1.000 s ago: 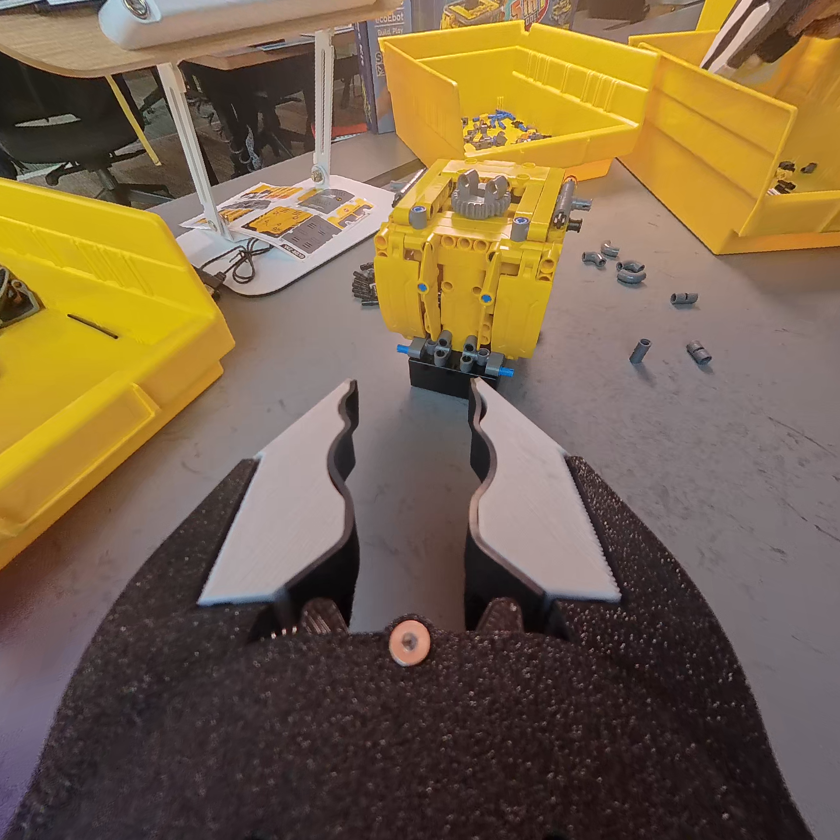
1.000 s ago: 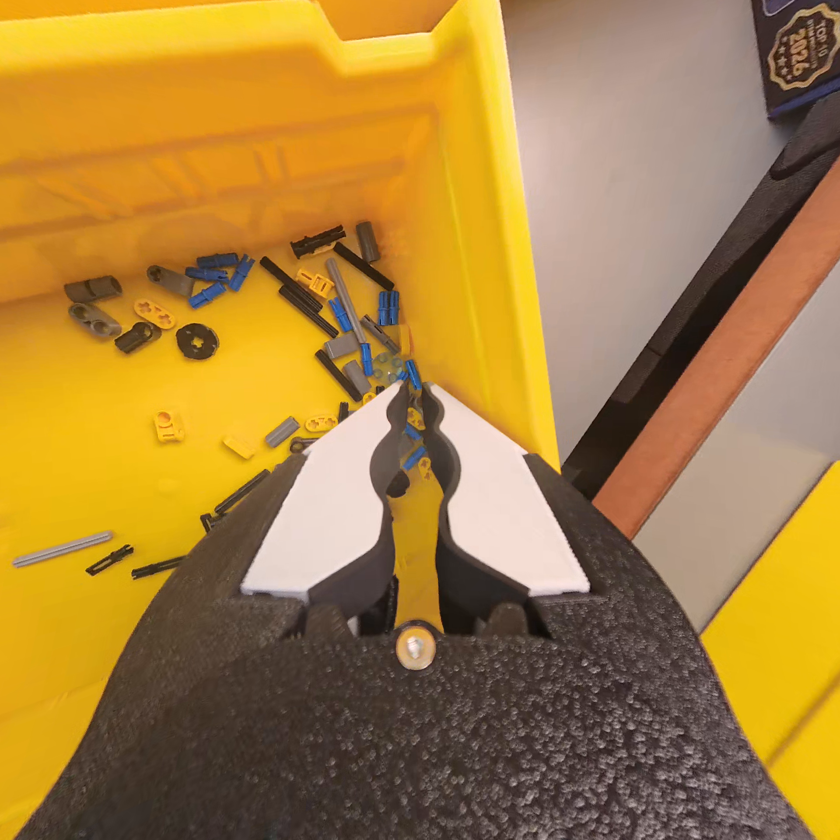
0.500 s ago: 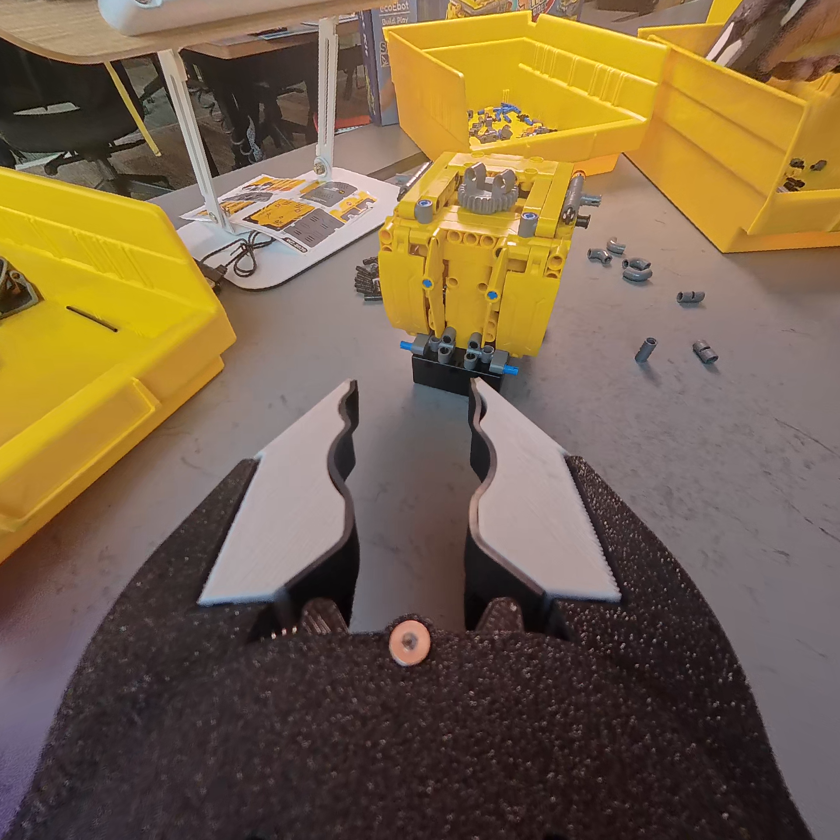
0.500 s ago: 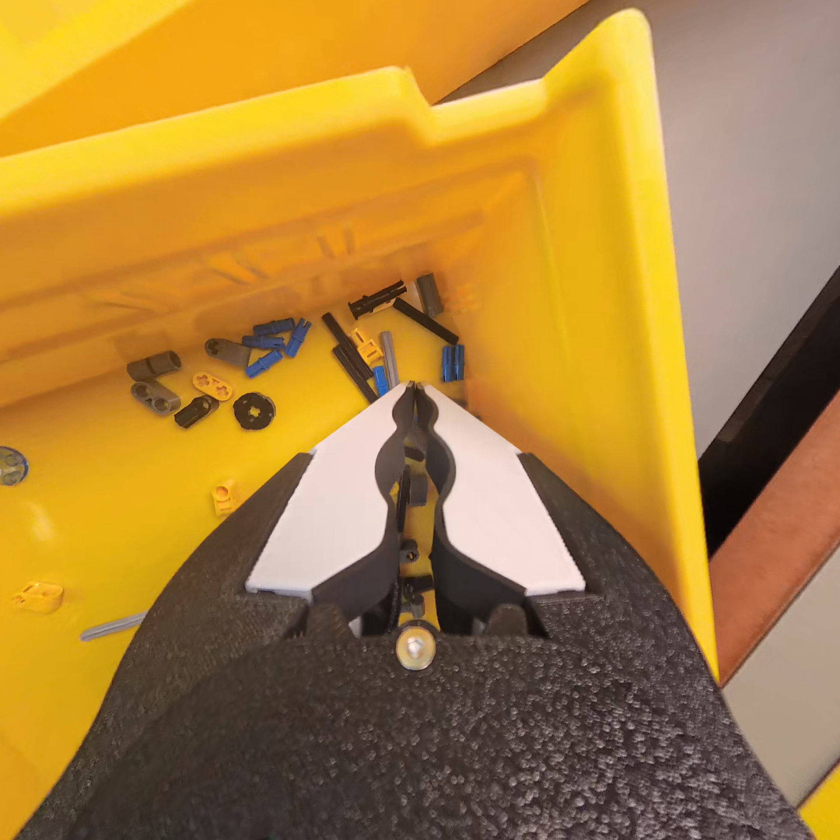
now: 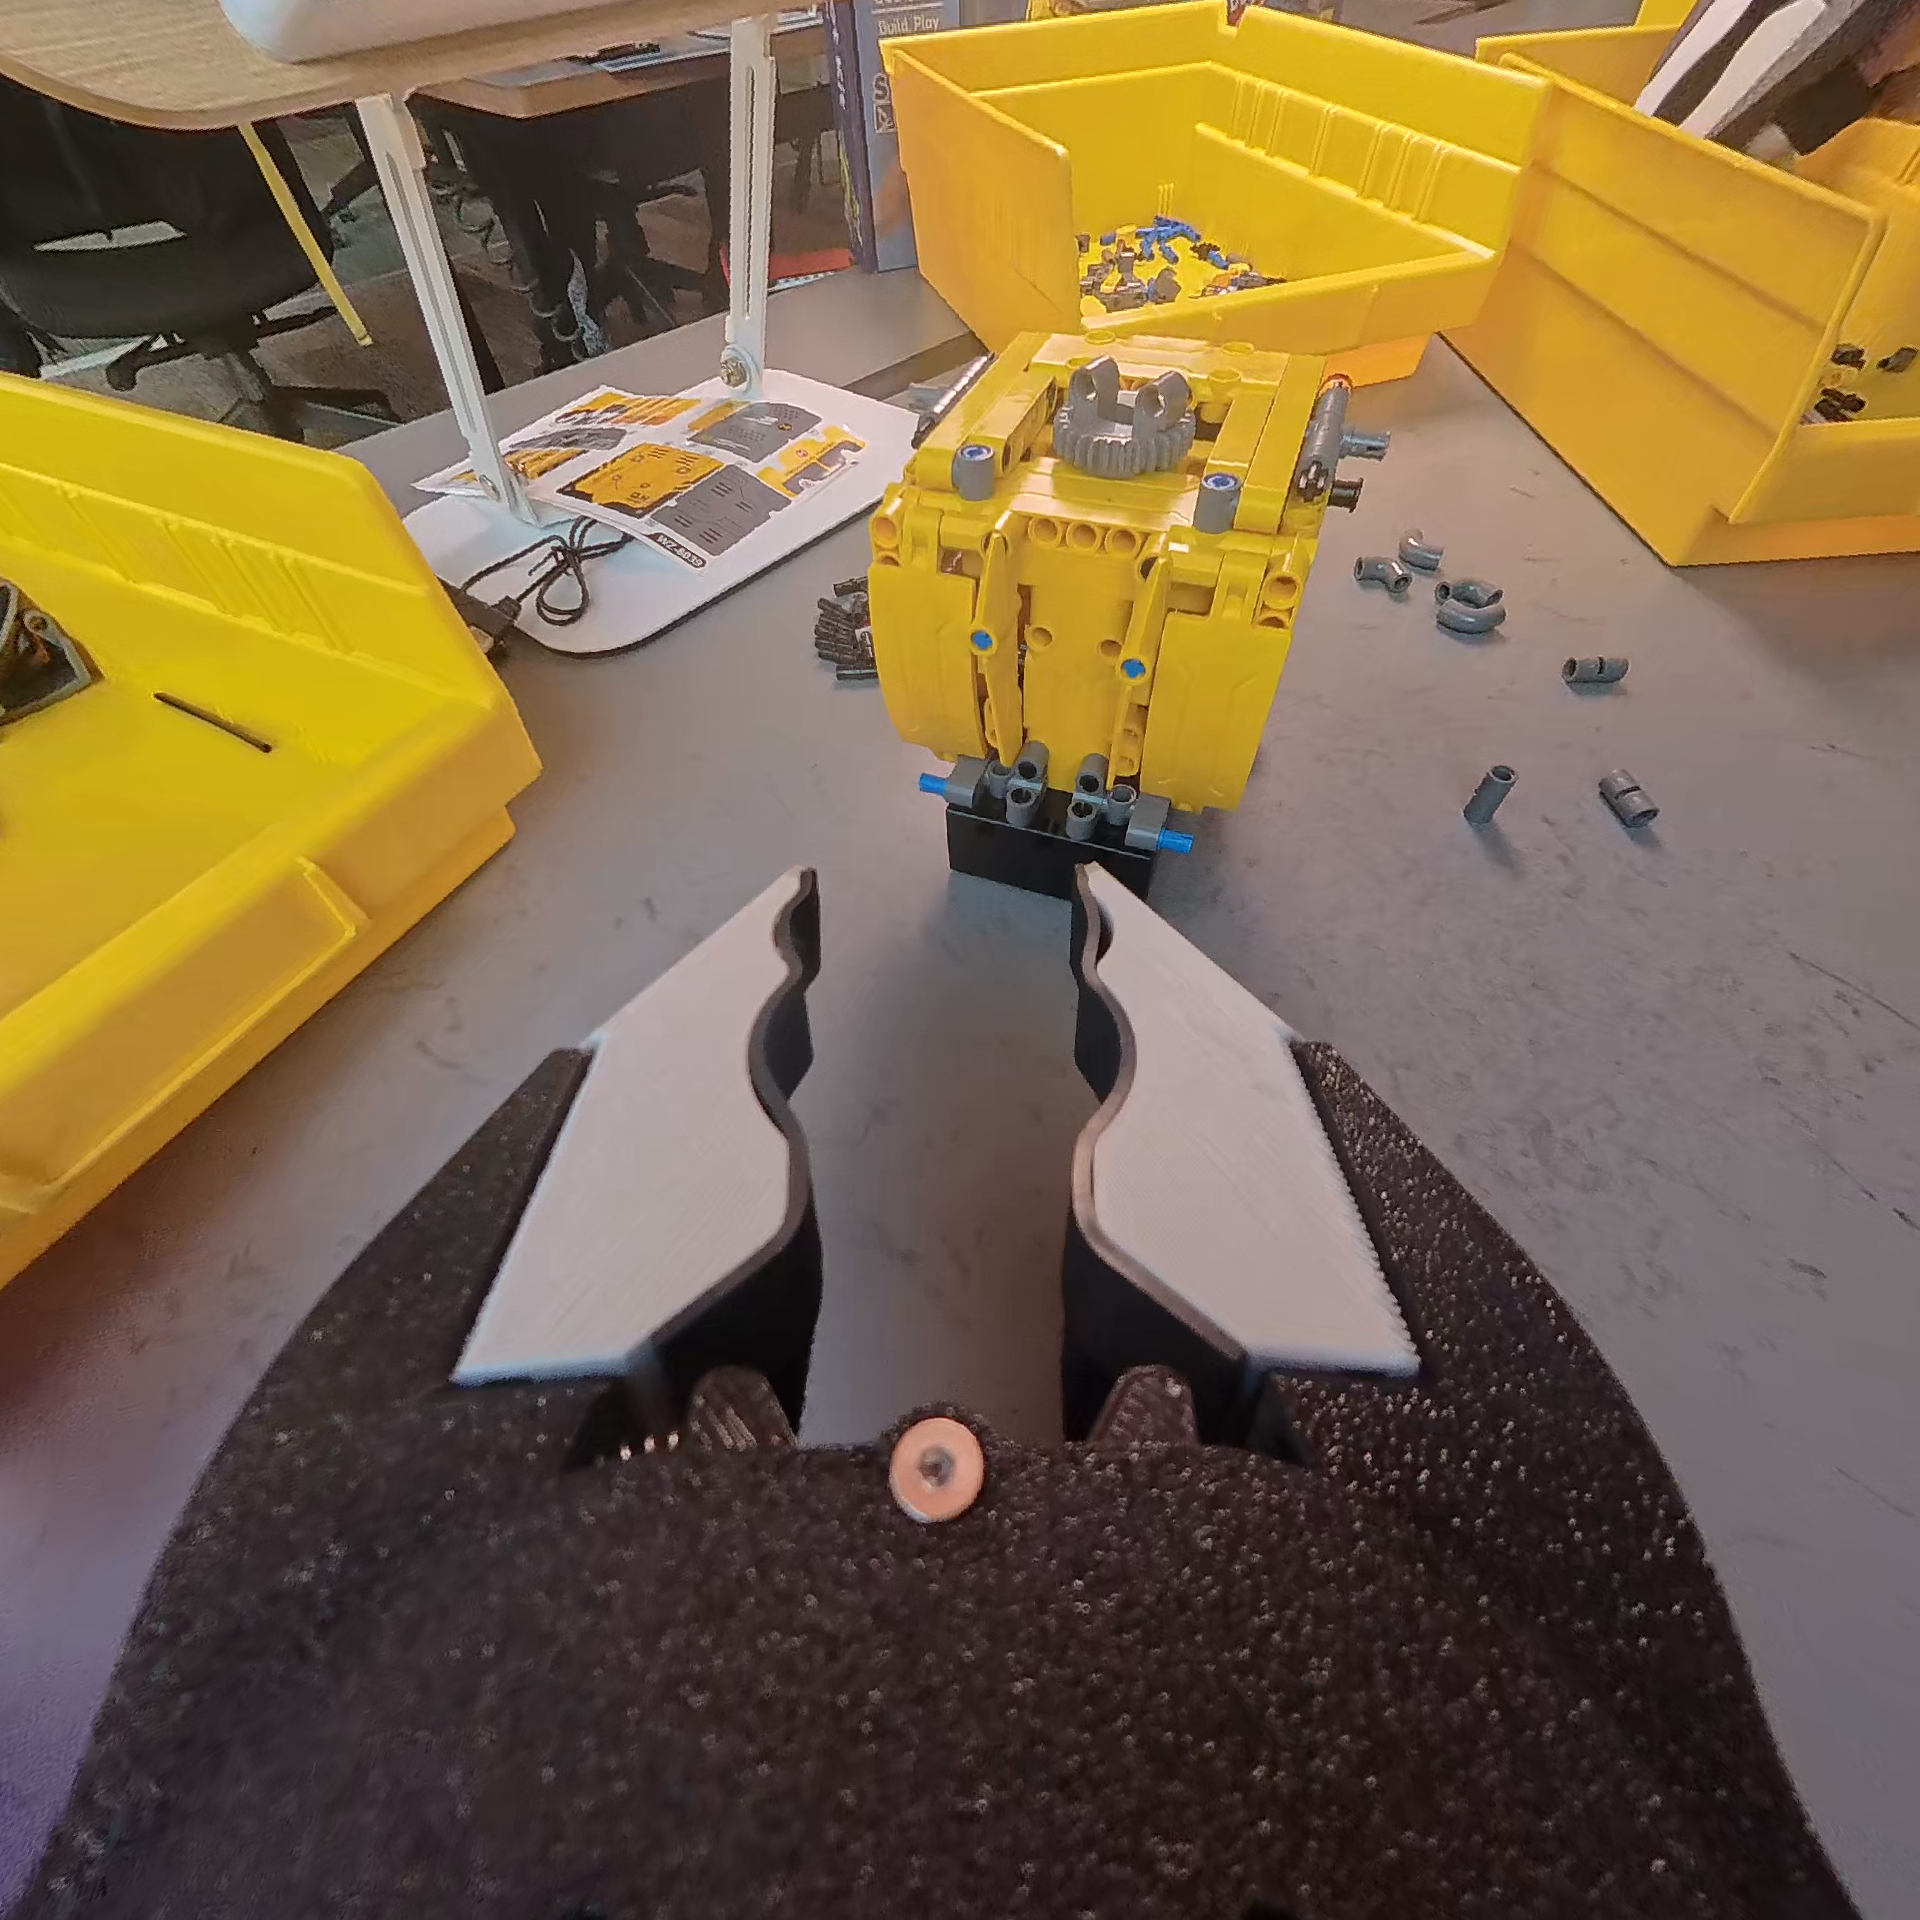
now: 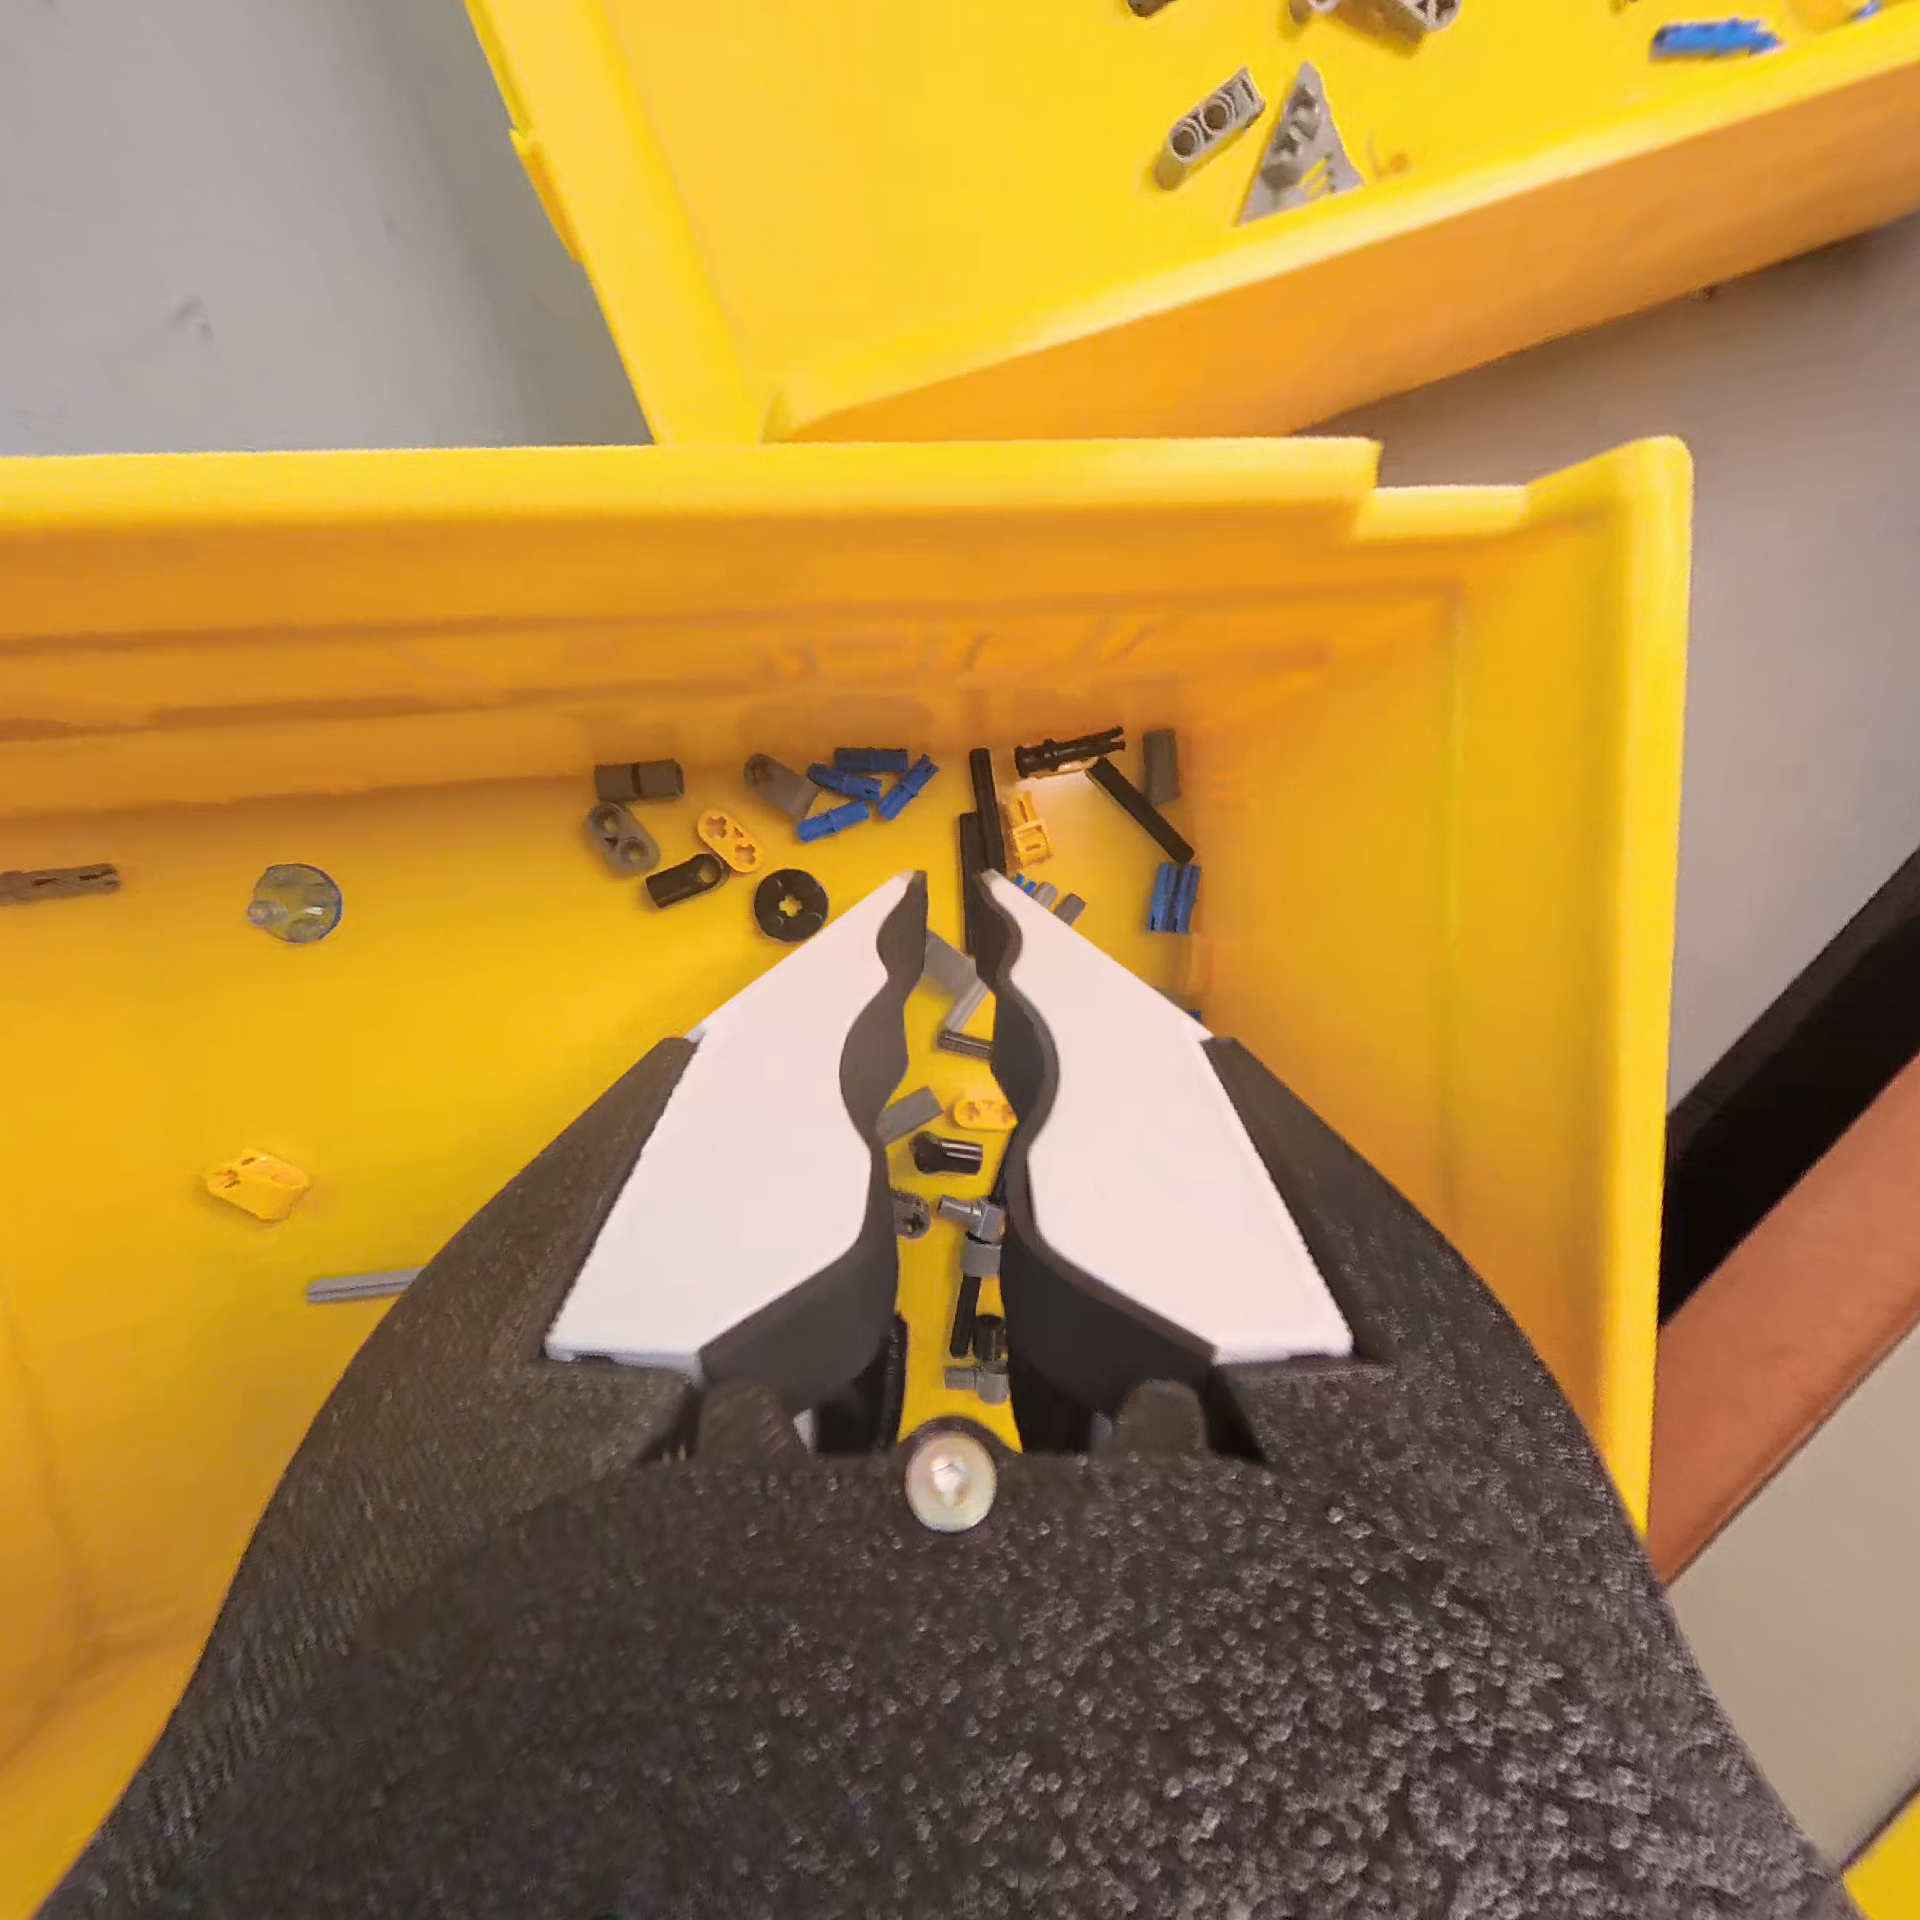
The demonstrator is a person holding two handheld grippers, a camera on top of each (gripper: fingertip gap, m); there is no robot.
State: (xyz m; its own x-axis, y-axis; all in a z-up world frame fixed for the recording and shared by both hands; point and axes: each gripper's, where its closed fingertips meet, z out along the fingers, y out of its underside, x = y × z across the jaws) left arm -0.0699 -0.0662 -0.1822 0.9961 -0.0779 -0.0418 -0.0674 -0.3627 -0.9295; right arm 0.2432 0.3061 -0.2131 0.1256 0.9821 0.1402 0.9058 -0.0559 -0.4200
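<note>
The left gripper [image 5: 943,902] hovers wide open and empty just in front of the yellow brick model [image 5: 1086,613] on the grey table [image 5: 1558,1091]. The right gripper [image 6: 951,894], fingers a narrow gap apart and empty, hangs inside a yellow bin [image 6: 1558,831] over loose small parts [image 6: 862,795]

Office-like workroom: desks, swivel chair [image 5: 135,270], yellow parts bins [image 5: 1195,125]

brick model [image 5: 1086,613] on table [image 5: 1558,1039], bins [image 5: 208,727] left and behind
</note>
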